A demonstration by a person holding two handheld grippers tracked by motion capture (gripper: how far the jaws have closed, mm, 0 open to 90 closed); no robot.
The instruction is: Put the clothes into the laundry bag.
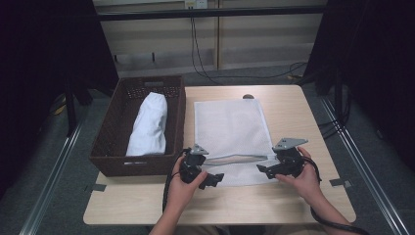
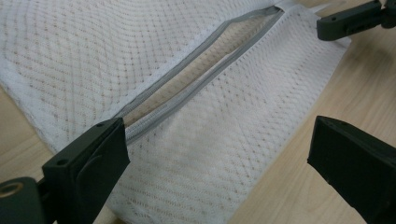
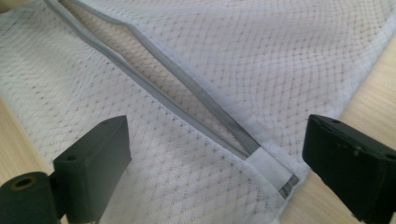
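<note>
**Both claws wide at the open zipper of a mesh bag**

A white mesh laundry bag [image 1: 230,132] lies flat on the tabletop [image 1: 293,205], just right of a brown woven basket [image 1: 110,147] holding a folded white cloth [image 1: 149,125]. Its grey zipper [image 2: 196,74] gapes near the bag's near end. The left claw [image 1: 211,180] and right claw [image 1: 266,170] sit at opposite ends of the zipper, jaws spread wide, gripping nothing; they seem to hover just above the mesh.

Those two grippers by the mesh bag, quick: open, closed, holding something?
Left gripper: jaws open, holding nothing, at the mesh bag's zipper end.
Right gripper: jaws open, holding nothing, at the other zipper end.
</note>
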